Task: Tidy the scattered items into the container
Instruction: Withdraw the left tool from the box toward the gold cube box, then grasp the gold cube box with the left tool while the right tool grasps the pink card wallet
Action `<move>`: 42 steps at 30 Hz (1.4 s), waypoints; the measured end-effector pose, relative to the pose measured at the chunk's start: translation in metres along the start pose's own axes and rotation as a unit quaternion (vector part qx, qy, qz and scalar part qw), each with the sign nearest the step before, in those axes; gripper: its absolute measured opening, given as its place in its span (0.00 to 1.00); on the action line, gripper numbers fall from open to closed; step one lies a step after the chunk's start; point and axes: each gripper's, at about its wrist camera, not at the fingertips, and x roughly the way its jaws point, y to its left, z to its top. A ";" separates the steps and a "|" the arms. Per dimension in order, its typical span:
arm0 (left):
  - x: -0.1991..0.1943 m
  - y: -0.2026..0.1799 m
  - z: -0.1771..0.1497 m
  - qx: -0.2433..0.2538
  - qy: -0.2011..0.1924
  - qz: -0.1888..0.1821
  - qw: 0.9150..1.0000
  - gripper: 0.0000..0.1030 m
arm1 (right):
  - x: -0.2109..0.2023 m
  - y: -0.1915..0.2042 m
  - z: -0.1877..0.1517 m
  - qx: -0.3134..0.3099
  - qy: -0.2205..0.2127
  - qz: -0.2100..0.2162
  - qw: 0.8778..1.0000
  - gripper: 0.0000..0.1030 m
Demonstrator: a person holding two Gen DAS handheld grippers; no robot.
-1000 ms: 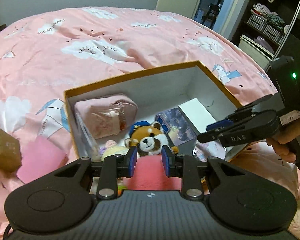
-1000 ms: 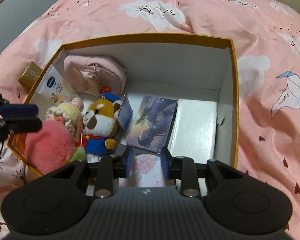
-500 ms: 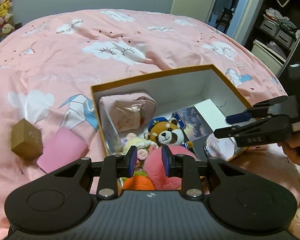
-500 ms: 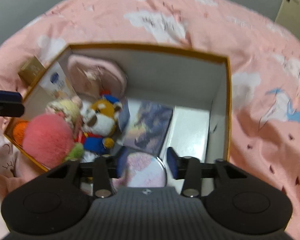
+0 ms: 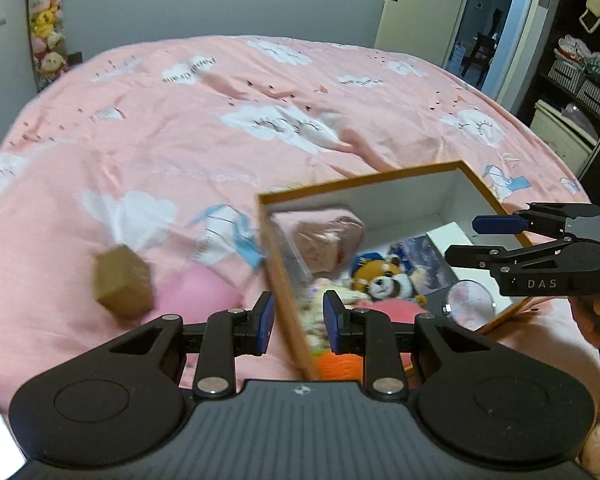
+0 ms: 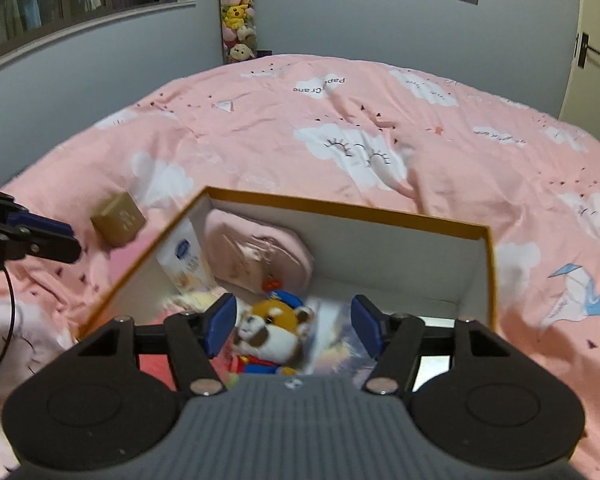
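Note:
The orange-rimmed white box (image 5: 364, 178) (image 6: 340, 210) on the pink bed holds a red panda plush (image 5: 384, 280) (image 6: 274, 324), a pink pouch (image 5: 324, 236) (image 6: 256, 252), a pink fluffy ball (image 5: 396, 310) and a round patterned disc (image 5: 470, 306). Left of the box, a gold cube (image 5: 122, 286) (image 6: 118, 224) and a flat pink item (image 5: 196, 292) lie on the bedspread. My left gripper (image 5: 299, 322) (image 6: 72, 242) hovers over the box's left wall, jaws narrowly apart and empty. My right gripper (image 6: 294, 320) (image 5: 464, 239) hangs above the box's near right corner, jaws opening, nothing between them.
A tall tube of soft toys (image 5: 46, 36) (image 6: 238, 24) stands in the room's corner. A door (image 5: 416, 0) and dark shelves (image 5: 572, 72) are at the right. A hand (image 5: 596, 312) grips the right tool. The pink bedspread (image 6: 380, 120) stretches far behind the box.
Both grippers rose and drew back from the box. The right jaws opened and left the round disc in the box. The left gripper swung left, with the pink ball left in the box.

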 end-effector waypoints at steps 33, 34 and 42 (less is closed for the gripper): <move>0.065 0.113 -0.022 0.005 0.045 0.114 0.992 0.57 | 0.092 0.145 0.061 -0.250 0.013 0.122 0.960 0.74; 0.069 0.115 -0.020 0.008 0.050 0.114 0.992 0.57 | 0.099 0.150 0.062 -0.263 0.019 0.123 0.957 0.74; 0.101 0.135 0.002 -0.011 0.089 0.090 0.992 0.59 | 0.145 0.179 0.063 -0.358 0.067 0.140 0.921 0.74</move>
